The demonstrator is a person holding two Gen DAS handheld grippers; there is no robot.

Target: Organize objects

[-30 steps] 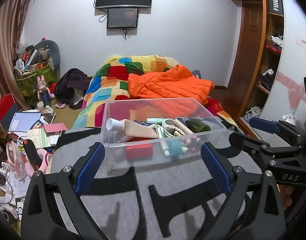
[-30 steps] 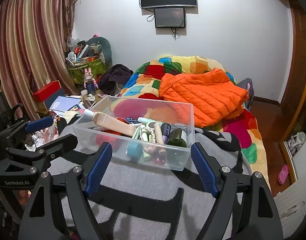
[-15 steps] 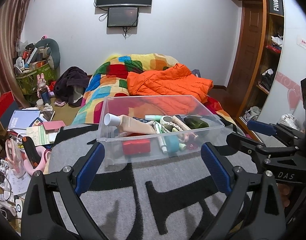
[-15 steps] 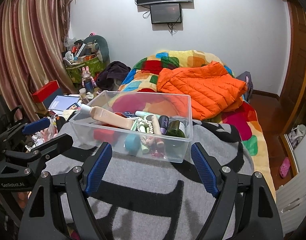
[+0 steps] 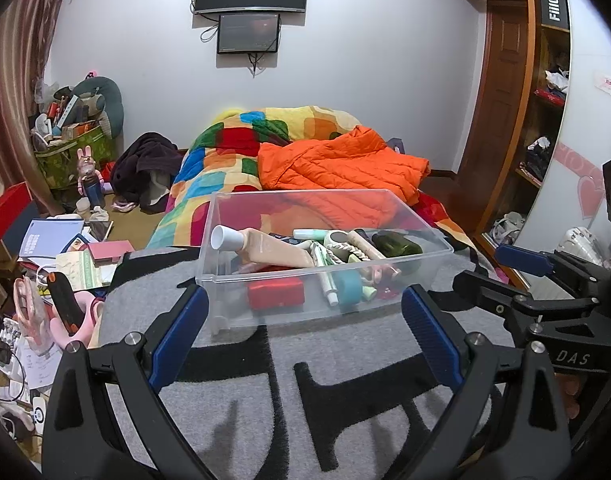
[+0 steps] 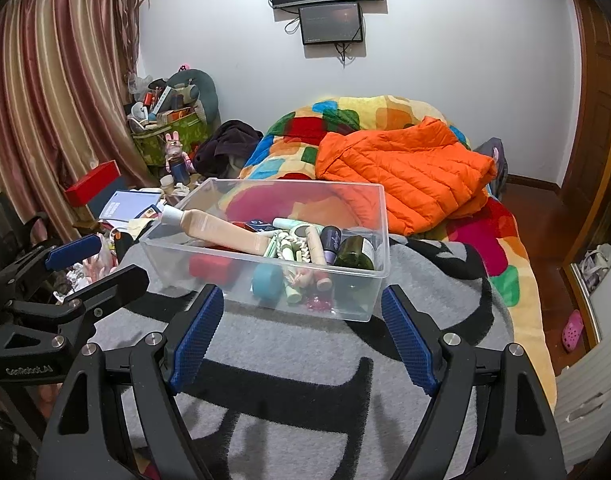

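A clear plastic bin stands on a grey and black blanket. It holds a beige tube, a red box, a teal roll, a dark green bottle and several small cosmetics. My left gripper is open and empty, just short of the bin. My right gripper is open and empty too, just short of the bin. Each gripper shows at the side of the other's view.
Behind the bin lie an orange jacket and a colourful quilt. Papers, books and clutter cover the floor at left. A wooden shelf unit stands at right. Curtains hang at left.
Both views have risen a little and now look down more into the bin. Both grippers stay open and empty; the bin has not moved.
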